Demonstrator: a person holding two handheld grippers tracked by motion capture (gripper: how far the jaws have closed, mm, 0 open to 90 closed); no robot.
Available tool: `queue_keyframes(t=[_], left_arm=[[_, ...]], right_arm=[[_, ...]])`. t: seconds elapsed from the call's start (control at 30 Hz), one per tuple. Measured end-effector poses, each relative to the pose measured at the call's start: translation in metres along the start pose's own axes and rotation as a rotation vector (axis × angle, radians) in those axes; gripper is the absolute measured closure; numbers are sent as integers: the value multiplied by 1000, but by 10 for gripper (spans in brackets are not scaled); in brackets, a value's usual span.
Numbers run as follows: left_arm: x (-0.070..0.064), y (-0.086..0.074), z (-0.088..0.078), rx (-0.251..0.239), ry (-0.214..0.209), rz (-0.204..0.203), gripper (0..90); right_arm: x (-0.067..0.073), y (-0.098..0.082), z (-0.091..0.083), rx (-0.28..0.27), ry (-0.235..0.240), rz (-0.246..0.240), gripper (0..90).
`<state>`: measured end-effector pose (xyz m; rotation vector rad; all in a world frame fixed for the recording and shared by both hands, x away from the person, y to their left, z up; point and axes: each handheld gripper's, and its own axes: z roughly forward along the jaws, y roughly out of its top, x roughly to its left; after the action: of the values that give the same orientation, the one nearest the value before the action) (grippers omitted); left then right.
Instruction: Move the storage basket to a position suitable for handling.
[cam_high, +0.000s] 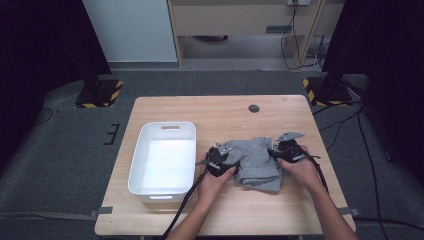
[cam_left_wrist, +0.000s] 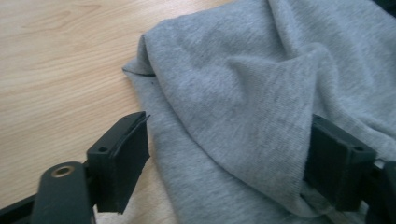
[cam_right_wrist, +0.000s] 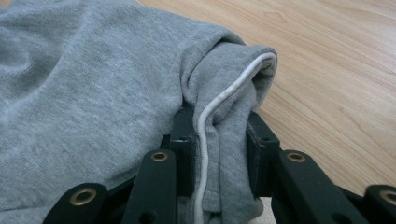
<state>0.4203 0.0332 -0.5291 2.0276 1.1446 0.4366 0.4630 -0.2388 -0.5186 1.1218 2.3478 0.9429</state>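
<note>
Grey cloth (cam_high: 256, 162) crumpled at table (cam_high: 200, 107) centre-right in high view, bin (cam_high: 162, 157) to its left. Right gripper (cam_right_wrist: 219, 140) clamped narrow on folded hem with white piping, at cloth's right edge. Left gripper (cam_left_wrist: 224, 154) wide, straddling raised fold at cloth's left edge, pads not pressing. Cloth stretched left-right between both tools. Likely next: close left on fold.
</note>
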Motion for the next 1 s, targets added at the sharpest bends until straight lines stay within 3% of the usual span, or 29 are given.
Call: queue_keyframes(t=[0.5,0.6,0.83,0.97,1.0], left_arm=[[3,-5,3,16,5,-25,156],[3,-5,2,9,-14,-20,210],[0,-6,1,-6,-67,-10,440],[-4,-6,2,-12,-66,10,524],[-6,-6,2,-15,-73,5,581]], right_arm=[[-1,-1,1,-6,5,20,683],[-1,-1,1,-4,7,24,683],[-1,-1,1,-4,6,28,682],[-1,-1,1,-6,7,31,682],[-1,-1,1,-7,6,33,682]])
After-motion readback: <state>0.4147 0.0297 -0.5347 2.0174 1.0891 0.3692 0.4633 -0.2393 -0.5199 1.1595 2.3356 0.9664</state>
